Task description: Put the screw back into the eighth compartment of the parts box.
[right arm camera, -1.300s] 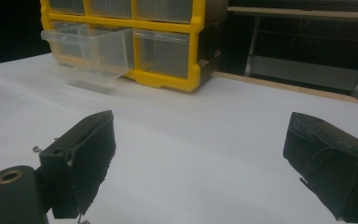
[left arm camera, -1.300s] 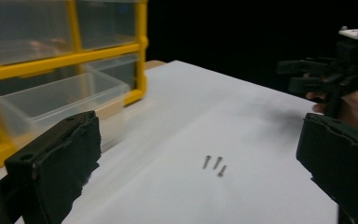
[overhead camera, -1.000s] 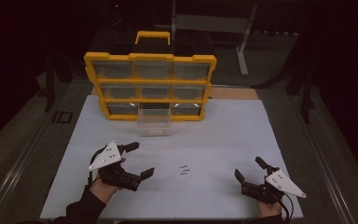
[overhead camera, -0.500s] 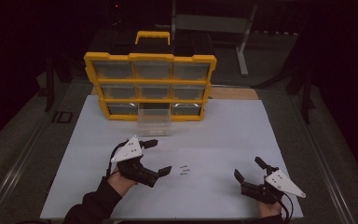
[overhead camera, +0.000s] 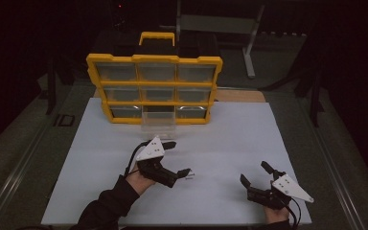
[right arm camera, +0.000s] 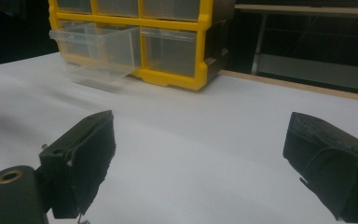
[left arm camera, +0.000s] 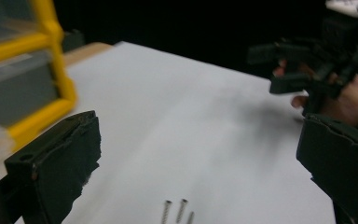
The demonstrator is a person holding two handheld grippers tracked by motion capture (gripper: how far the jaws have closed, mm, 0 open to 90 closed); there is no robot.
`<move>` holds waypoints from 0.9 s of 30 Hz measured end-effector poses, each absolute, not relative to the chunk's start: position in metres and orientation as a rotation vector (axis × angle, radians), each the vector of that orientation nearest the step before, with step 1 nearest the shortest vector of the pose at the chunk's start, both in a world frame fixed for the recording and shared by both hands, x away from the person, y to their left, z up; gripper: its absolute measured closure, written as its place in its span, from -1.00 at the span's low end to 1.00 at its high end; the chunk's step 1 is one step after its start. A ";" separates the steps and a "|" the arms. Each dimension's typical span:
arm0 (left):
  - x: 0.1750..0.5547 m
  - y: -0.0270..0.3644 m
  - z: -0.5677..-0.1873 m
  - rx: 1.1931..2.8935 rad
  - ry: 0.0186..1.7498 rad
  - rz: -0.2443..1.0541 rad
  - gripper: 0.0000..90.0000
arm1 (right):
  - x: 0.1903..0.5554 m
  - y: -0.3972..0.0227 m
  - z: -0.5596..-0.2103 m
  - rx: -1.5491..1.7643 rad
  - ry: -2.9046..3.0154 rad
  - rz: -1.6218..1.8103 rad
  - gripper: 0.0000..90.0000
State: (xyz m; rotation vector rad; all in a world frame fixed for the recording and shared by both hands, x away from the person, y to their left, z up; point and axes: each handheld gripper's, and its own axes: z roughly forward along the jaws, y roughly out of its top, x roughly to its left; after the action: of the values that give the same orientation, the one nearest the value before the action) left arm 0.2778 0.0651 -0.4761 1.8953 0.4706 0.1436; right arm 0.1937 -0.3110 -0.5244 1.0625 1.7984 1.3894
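Three small dark screws (overhead camera: 189, 176) lie on the white sheet (overhead camera: 230, 139); the left gripper view has them (left arm camera: 177, 212) low between its jaws. My left gripper (overhead camera: 177, 159) (left arm camera: 196, 182) stands open beside the screws, its lower fingertip almost touching them. My right gripper (overhead camera: 254, 172) (right arm camera: 205, 163) rests open near the front right of the sheet with nothing between its jaws. The left gripper view catches it farther off (left arm camera: 307, 70). A yellow drawer organizer (overhead camera: 155, 88) stands at the back. Its bottom middle clear drawer (overhead camera: 158, 125) (right arm camera: 98, 51) is pulled out.
The organizer (right arm camera: 196, 70) has three rows of clear drawers and a yellow handle (overhead camera: 156, 36) on top. A wooden strip (overhead camera: 239, 96) borders the sheet's far right edge. A metal stand (overhead camera: 249, 43) is behind the table in the dark.
My left gripper has moved right and a little forward, up to the screws. The right gripper has stayed where it was.
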 end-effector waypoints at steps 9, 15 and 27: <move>0.290 0.051 -0.495 1.966 0.447 0.077 -0.74 | 0.193 -0.311 -0.524 1.060 1.802 1.396 -0.80; 0.298 0.046 -0.512 2.034 0.466 0.047 -0.60 | 0.193 -0.311 -0.524 1.059 1.801 1.394 -0.80; 0.304 0.040 -0.527 2.156 0.465 0.021 0.17 | 0.194 -0.310 -0.525 1.058 1.811 1.394 -0.80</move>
State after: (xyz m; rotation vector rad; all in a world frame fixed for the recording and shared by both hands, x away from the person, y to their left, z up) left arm 0.3043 0.0396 -0.5266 2.1559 0.4652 0.0210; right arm 0.1935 -0.3102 -0.5249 1.0582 1.8106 1.3944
